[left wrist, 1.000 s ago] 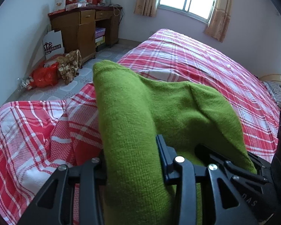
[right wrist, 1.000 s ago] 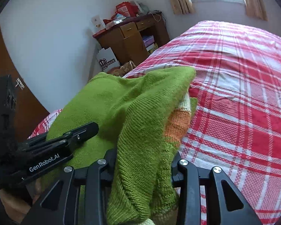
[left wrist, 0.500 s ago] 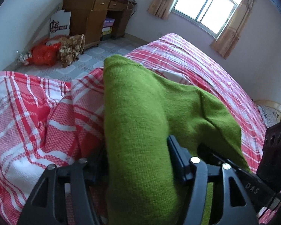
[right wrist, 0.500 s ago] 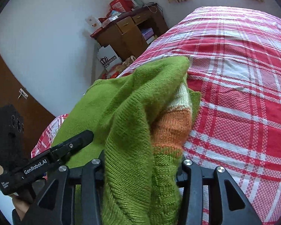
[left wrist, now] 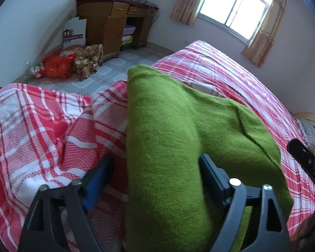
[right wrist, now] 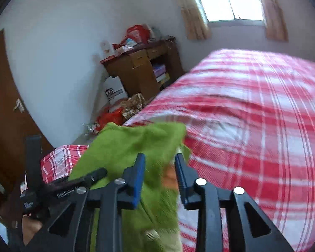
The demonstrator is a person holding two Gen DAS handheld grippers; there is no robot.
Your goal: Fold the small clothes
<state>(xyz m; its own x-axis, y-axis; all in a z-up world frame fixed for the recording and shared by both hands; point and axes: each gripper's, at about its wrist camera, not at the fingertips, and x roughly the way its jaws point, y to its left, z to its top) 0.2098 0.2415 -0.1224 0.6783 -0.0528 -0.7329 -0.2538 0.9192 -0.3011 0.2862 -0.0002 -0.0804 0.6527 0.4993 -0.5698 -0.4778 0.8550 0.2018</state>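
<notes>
Both grippers, left (left wrist: 155, 163) and right (right wrist: 159, 163), stand spread around the folded green sweater (left wrist: 168, 130) near the plaid bed's (left wrist: 231, 79) corner.

Partly legible white lettering "GenRobot" on the black handheld left gripper (right wrist: 90, 178); print on the white paper bag (left wrist: 74, 34) is unreadable.

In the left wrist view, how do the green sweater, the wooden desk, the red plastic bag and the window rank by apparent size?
1. green sweater, though nearest to the camera
2. wooden desk and window, too alike to rank
3. red plastic bag
</notes>
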